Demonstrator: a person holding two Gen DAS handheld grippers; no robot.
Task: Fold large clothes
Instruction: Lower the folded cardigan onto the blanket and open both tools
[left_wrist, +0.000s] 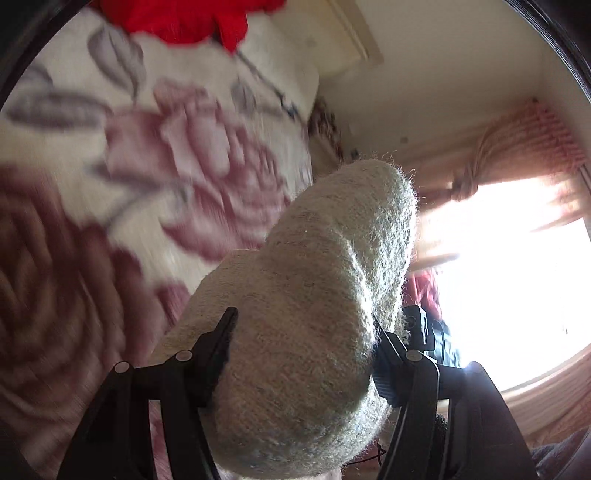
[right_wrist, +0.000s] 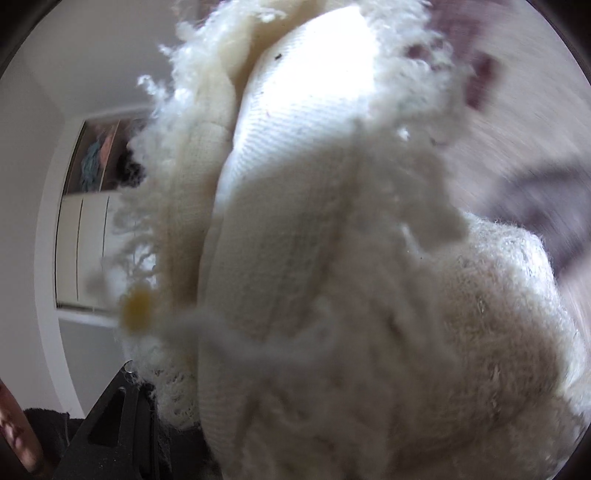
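L gripper (left_wrist: 301, 332) clamped on thick fold of fuzzy cream knit garment (left_wrist: 314, 295), held above floral bedspread (left_wrist: 192, 155). R gripper (right_wrist: 258, 369) buried in same garment (right_wrist: 314, 258); looks clamped, jaw tips hidden. No containers visible.

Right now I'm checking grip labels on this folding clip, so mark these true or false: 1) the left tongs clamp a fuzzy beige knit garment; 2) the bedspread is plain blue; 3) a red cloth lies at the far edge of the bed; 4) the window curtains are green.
1) True: the left tongs pinch a thick fold of the fuzzy beige knit garment.
2) False: the bedspread is cream with large pink roses.
3) True: a red cloth lies at the top of the left wrist view.
4) False: the window curtains are pinkish-tan.
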